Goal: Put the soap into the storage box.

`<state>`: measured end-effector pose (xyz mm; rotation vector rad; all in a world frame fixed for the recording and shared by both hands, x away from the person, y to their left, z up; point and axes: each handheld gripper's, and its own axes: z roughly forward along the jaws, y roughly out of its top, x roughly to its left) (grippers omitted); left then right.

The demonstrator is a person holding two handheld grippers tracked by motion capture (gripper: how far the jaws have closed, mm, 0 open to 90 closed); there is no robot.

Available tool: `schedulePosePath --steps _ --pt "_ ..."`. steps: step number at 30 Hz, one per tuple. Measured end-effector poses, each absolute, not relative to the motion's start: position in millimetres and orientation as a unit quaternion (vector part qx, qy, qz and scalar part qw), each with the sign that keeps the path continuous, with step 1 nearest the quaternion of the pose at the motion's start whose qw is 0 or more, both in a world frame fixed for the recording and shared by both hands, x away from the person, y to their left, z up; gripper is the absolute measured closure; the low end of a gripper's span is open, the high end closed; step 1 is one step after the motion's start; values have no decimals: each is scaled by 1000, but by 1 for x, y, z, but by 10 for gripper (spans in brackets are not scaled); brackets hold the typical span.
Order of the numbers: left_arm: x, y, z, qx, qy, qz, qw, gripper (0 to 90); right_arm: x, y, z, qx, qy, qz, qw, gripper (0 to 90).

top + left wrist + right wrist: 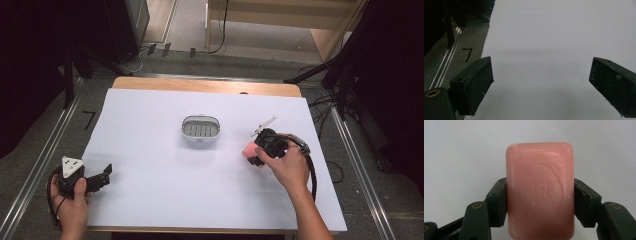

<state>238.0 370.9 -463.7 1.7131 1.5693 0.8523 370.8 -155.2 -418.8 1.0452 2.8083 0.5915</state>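
At the near left corner of the white-covered counter [150, 200], the left gripper [102, 176] rests in the person's left hand [72, 210], its jaws spread wide apart over bare white surface with nothing between them. Farther in and to the right, the right gripper [255, 152], held by the right hand [287, 167], has its jaws clamped on the long sides of a pink rectangular soap bar [540, 192] with an embossed oval stamp. Beyond, near the counter's middle, sits a small white rounded soap dish with a slotted floor [200, 129], apart from the soap.
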Motion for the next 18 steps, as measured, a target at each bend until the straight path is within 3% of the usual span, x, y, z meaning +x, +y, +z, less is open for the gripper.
schedulePosePath --steps 18 --pt "239 371 -464 657 597 322 329 58 382 -131 -410 292 932 210 38 387"
